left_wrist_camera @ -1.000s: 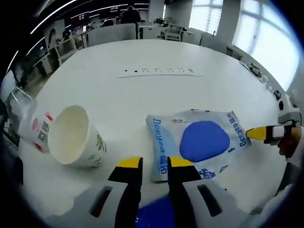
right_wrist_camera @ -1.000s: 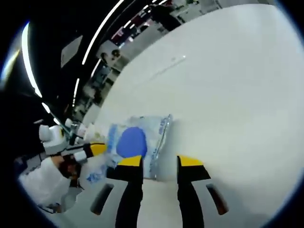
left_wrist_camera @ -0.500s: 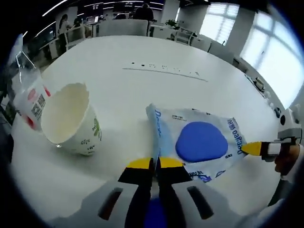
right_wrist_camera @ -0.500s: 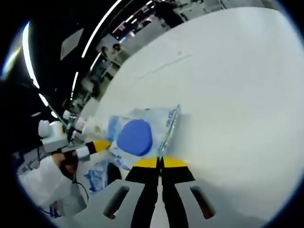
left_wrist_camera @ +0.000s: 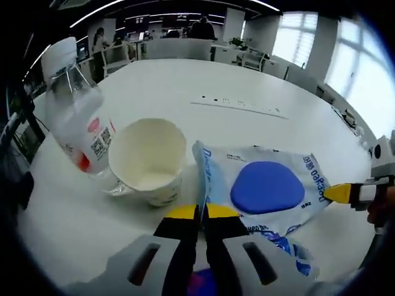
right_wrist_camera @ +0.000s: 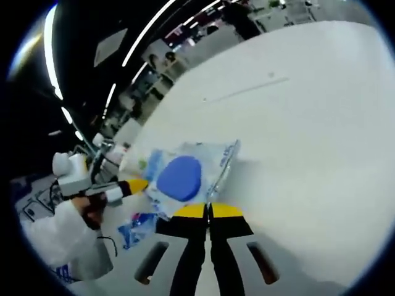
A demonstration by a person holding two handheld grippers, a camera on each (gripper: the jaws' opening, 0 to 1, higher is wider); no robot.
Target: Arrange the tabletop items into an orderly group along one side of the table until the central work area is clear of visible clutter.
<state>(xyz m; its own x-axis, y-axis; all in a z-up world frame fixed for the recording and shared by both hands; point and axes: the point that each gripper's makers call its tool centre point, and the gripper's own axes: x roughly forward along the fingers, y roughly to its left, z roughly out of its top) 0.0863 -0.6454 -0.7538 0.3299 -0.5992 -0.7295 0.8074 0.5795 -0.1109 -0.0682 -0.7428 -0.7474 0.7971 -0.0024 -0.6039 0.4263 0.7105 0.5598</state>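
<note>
Glossy crinkled plastic pouch (left_wrist_camera: 262, 188), matt paper cup (left_wrist_camera: 149, 160), clear plastic bottle (left_wrist_camera: 77, 117), smooth white tabletop (left_wrist_camera: 203, 80).

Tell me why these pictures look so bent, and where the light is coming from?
Left gripper view: the fisheye lens bulges the white table; bright windows on the right wash out, and the paper cup casts only a soft shadow. Right gripper view: the table tilts steeply, ceiling light strips streak, and the blue-and-white pouch looks slightly blurred.

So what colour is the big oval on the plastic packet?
Solid blue on the packet, clearest in the left gripper view.
</note>
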